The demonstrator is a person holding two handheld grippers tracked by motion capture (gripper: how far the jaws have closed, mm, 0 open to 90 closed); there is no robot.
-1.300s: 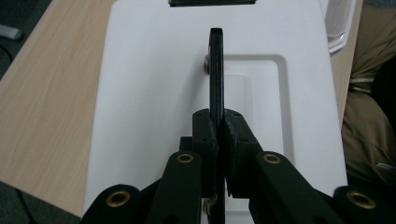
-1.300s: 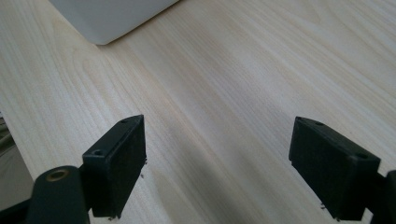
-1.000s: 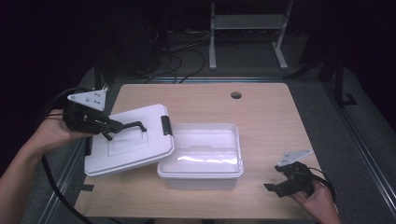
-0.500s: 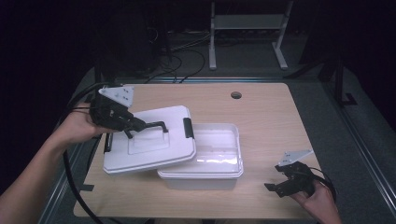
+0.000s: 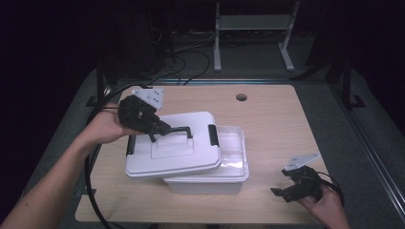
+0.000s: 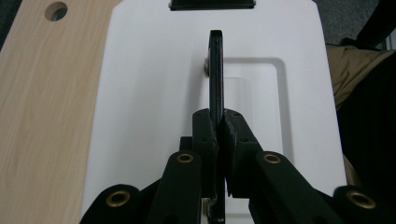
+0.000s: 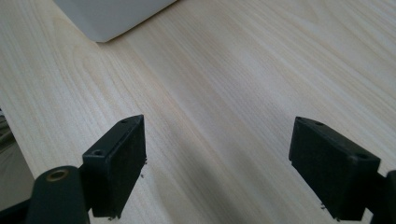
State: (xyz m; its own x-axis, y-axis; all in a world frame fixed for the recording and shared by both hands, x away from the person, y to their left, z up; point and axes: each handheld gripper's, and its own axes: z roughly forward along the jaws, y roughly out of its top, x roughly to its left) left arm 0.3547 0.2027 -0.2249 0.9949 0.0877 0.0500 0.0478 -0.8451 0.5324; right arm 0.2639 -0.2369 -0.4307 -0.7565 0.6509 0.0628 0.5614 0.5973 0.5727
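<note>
White lid [image 5: 172,151]: your left gripper [image 5: 160,128] clamps its black handle [image 5: 173,130].
Bin [image 5: 229,164]: half covered.
Next: square, lower lid.
Right gripper [image 5: 286,189]: jaws apart, idle.

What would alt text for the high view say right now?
The left gripper holds a white lid by its black handle, partly over a clear box on a wooden table. The right gripper rests open near the table's front right corner.

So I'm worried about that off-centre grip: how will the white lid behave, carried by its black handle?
The lid looks like stiff, thin plastic, so probably light and unlikely to flex. The left gripper is shut on the handle near one end, so the lid may sag or swing. It already tilts over the bin.
</note>
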